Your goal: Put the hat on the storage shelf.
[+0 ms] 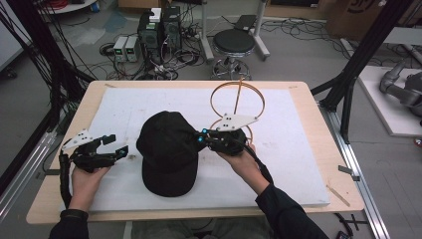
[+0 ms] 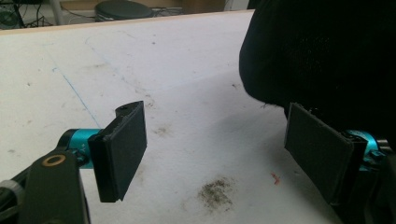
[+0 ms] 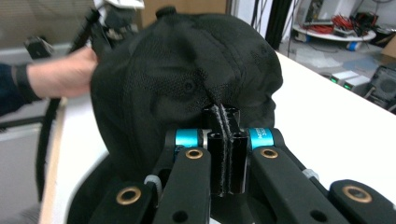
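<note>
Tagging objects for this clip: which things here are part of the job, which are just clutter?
In the job:
- black cap
- right gripper, shut on the cap's fabric
- left gripper, open beside the cap

Lying about:
- copper wire rings
- stool
- electronics boxes on the floor

Right gripper (image 3: 223,140) pinched tight — left gripper (image 2: 215,154) gapes wide, low.

Materials and finish, cap and claws on the worktop

Cap (image 1: 167,149): black cloth, matt, open mesh weave on the crown panel with stitched seams. Right claw (image 3: 223,154): matt black plastic links, brass-coloured rivets, glossy teal metal collars, rough dark pads. Left claw (image 2: 217,151): same grainy matt pads. Worktop (image 1: 308,199): pale wood edge under a white, matt, scuffed and stained sheet. Ring stand (image 1: 237,99): shiny copper-toned metal.
</note>
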The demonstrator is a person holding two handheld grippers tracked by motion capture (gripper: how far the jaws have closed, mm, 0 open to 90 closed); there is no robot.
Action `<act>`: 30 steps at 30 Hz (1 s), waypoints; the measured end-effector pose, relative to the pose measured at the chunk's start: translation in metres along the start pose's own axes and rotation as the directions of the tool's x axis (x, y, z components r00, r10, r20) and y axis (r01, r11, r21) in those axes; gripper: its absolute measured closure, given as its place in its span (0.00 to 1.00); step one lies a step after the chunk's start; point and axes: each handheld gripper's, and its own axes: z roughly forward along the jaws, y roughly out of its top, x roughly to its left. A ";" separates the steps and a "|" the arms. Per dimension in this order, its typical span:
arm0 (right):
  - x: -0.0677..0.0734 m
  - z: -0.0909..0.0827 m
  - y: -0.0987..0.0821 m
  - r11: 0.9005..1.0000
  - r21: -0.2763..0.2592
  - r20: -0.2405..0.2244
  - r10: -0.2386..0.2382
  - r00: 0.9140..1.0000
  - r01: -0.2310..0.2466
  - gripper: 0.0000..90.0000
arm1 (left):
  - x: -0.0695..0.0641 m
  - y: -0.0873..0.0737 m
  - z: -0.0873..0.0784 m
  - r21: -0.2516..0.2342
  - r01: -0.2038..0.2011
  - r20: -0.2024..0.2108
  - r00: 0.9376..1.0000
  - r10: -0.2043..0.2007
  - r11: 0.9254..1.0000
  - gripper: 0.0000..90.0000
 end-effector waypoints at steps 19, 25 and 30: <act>0.009 -0.021 0.049 0.994 -0.099 0.002 -0.046 0.999 0.046 1.00 | 0.001 0.000 0.000 0.000 0.003 0.001 1.000 -0.003 1.000 0.23; 0.011 -0.032 0.067 0.990 -0.131 0.028 -0.056 0.998 0.060 1.00 | 0.000 0.000 0.000 0.000 0.004 0.004 1.000 -0.004 1.000 0.23; 0.009 -0.049 0.084 0.981 -0.183 0.069 -0.052 0.996 0.064 1.00 | 0.000 0.000 0.000 -0.001 0.005 0.004 1.000 -0.005 1.000 0.23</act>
